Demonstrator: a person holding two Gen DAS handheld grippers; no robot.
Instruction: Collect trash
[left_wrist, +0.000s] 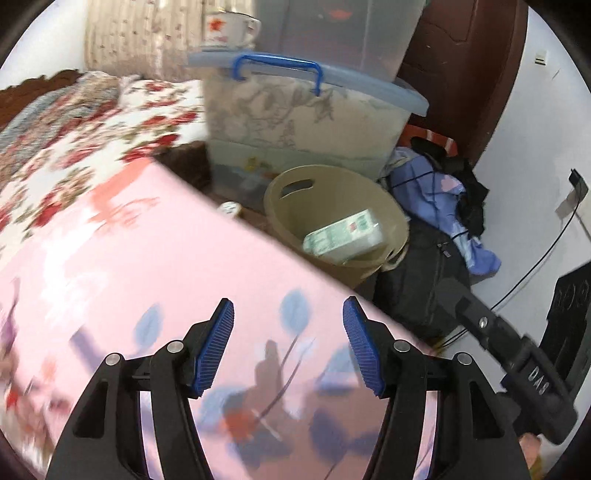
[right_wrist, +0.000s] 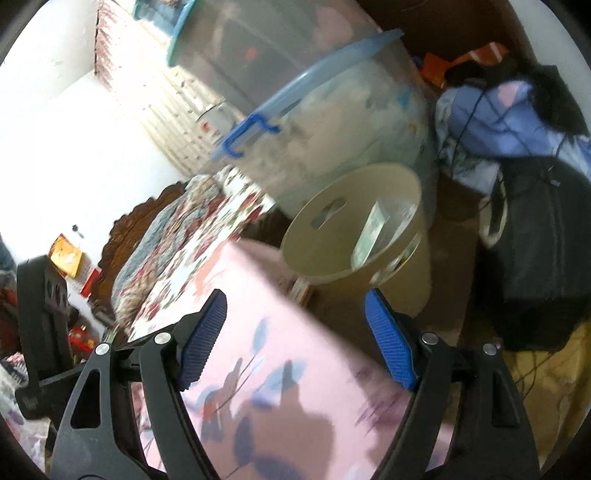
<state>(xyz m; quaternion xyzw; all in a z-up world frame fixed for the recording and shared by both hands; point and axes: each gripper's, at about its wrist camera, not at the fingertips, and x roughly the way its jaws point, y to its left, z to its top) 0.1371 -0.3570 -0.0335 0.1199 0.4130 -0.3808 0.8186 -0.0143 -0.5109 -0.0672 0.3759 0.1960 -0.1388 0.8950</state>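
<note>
A tan plastic bin (left_wrist: 391, 221) stands on the floor beside the bed, with a green-and-white carton (left_wrist: 343, 234) lying inside it. It also shows in the right wrist view (right_wrist: 369, 206), with the carton (right_wrist: 373, 230) leaning against its wall. My left gripper (left_wrist: 288, 347) is open and empty above the pink bedsheet (left_wrist: 166, 258). My right gripper (right_wrist: 295, 339) is open and empty over the sheet's edge (right_wrist: 280, 354), short of the bin. The right gripper's body (left_wrist: 517, 354) shows at the right of the left wrist view.
Stacked clear storage boxes with blue lids (left_wrist: 306, 110) stand behind the bin. A cup (left_wrist: 225, 26) sits on one. A pile of blue and black clothes (left_wrist: 443, 195) and a black bag (right_wrist: 539, 266) lie right of the bin. A floral quilt (left_wrist: 92, 129) covers the bed.
</note>
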